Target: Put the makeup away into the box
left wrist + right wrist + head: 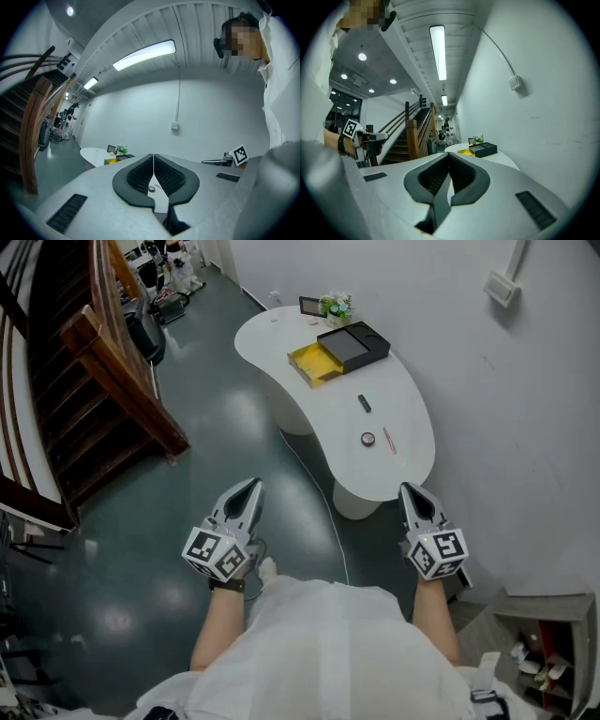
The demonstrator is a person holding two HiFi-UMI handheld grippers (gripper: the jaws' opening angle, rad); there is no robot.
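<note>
Jaws on my left gripper (pixel 251 486) and right gripper (pixel 410 489) are pressed together, holding nothing. Ahead of the right one lie a round compact (pixel 367 439) and pink pencil (pixel 389 441), then a black tube (pixel 364 403), with the box (pixel 339 350) farthest. I judge I should close in, open first, and take 1 item at a time. Only the head view shows the tube; the left gripper view catches the compact.

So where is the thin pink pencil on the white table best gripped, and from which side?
I would take the pink pencil at its middle, from above, jaws closing across its length: it lies flat on the white table, long and thin. The round case lies close at its left in the head view, so open narrowly.
</note>
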